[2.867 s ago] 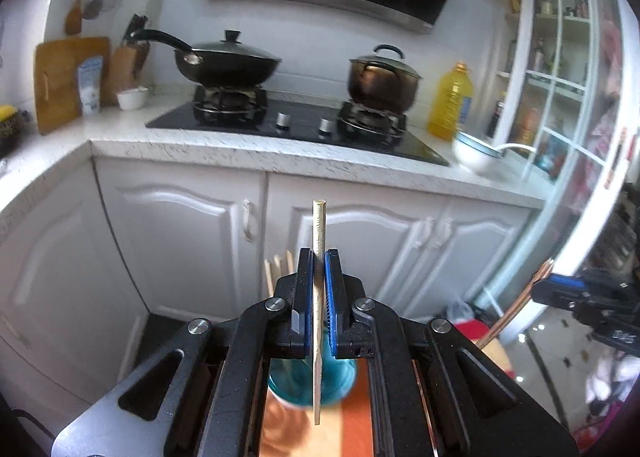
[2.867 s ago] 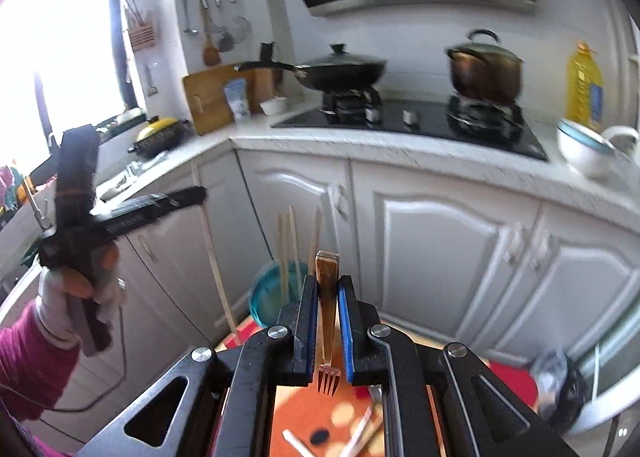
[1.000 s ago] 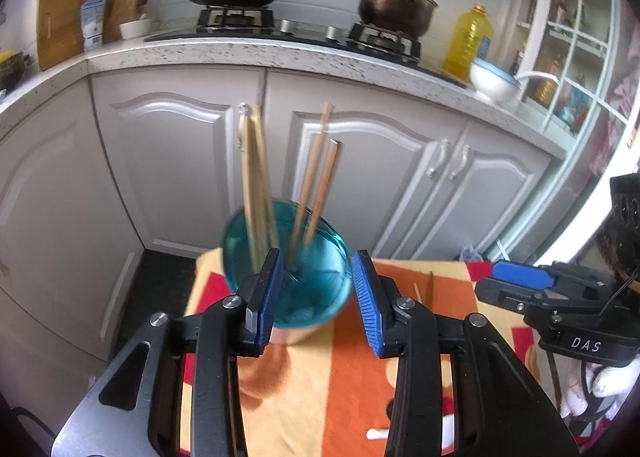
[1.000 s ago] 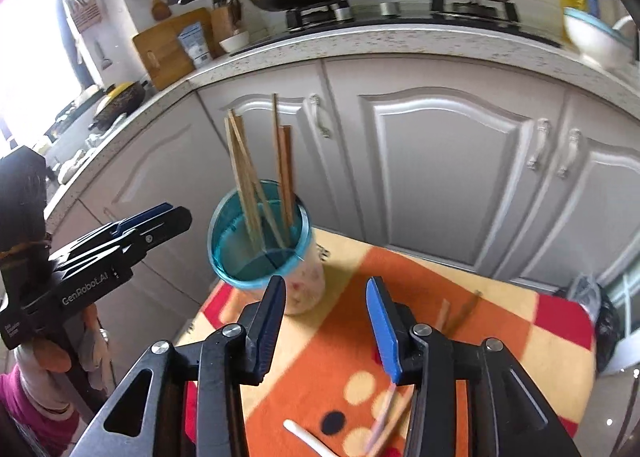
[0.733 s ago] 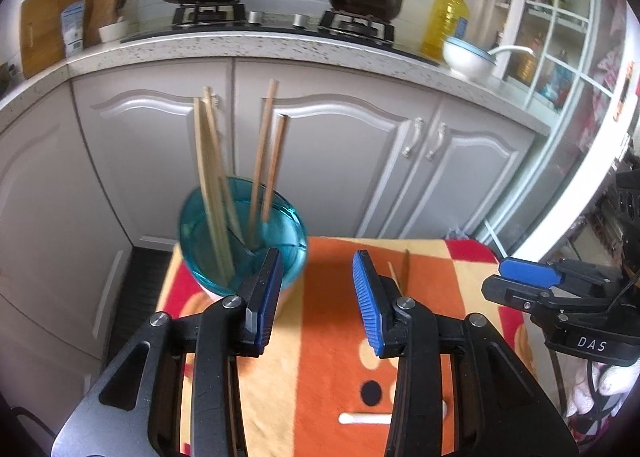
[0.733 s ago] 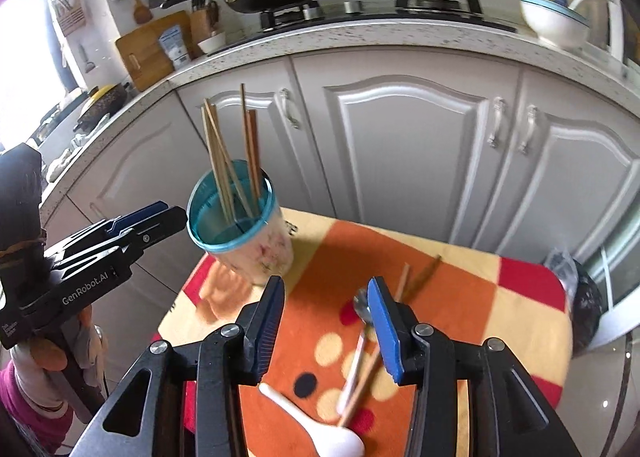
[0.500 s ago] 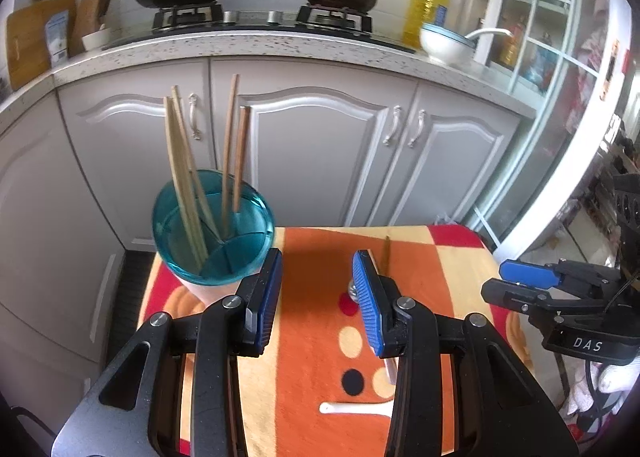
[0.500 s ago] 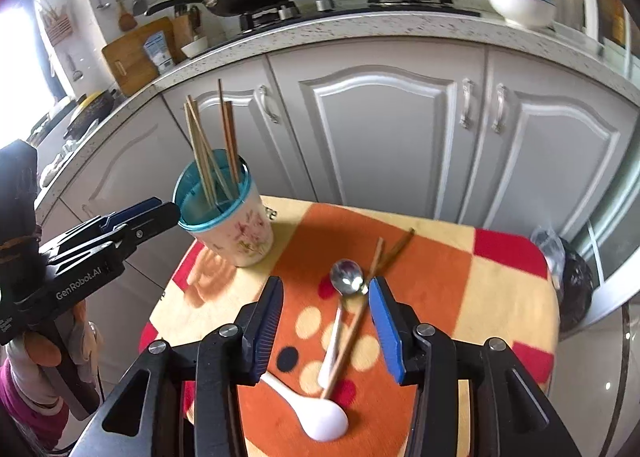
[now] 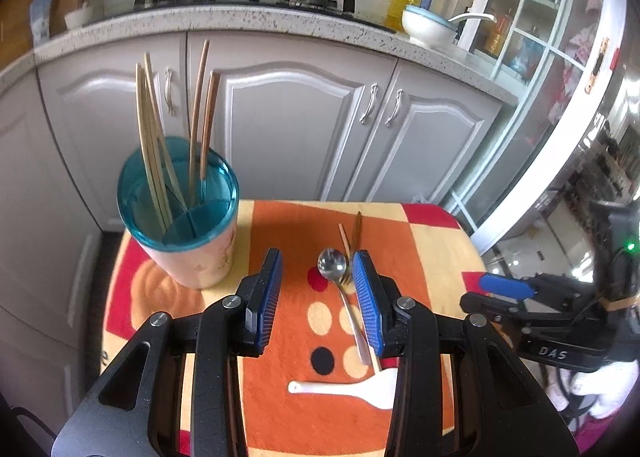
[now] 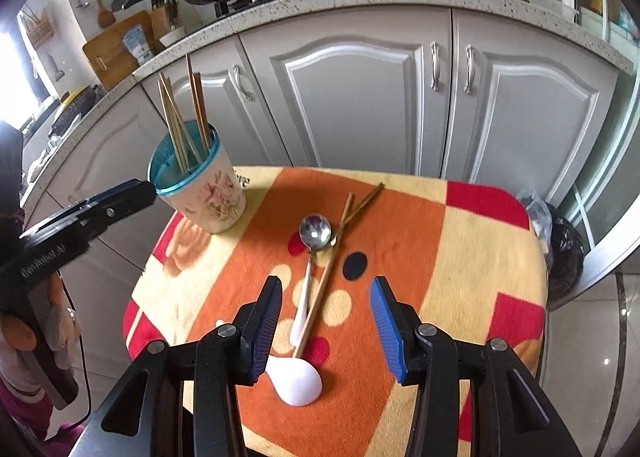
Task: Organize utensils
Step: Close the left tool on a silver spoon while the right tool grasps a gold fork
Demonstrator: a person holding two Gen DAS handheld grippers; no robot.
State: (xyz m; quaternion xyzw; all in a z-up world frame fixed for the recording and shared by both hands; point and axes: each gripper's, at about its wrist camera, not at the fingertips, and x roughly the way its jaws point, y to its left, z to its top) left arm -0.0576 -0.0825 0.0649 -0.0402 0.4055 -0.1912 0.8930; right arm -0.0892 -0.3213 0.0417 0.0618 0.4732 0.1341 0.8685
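Note:
A floral cup with a teal rim [image 9: 178,217] [image 10: 200,185] stands at the back left of the cloth-covered table and holds several wooden chopsticks [image 9: 160,129]. On the cloth lie a metal spoon [image 9: 332,265] [image 10: 315,231], a white ceramic spoon [image 9: 352,389] [image 10: 296,377] and two thin brown sticks [image 10: 352,209], one ending in small fork tines [image 9: 346,279]. My left gripper [image 9: 317,257] is open and empty, hovering just left of the metal spoon. My right gripper [image 10: 326,283] is open and empty above the spoon handles.
The small table [image 10: 480,257] has an orange, red and cream cloth and rounded edges. Grey cabinet doors [image 10: 360,97] stand close behind it. A dark rubbish bag [image 10: 560,249] sits on the floor at the right. The person's hand [image 10: 24,329] holds the left gripper's handle.
Both grippers held a utensil at first, a chopstick in the left and a wooden-handled fork in the right; both are empty now. Both views have swung from the cup to the loose utensils.

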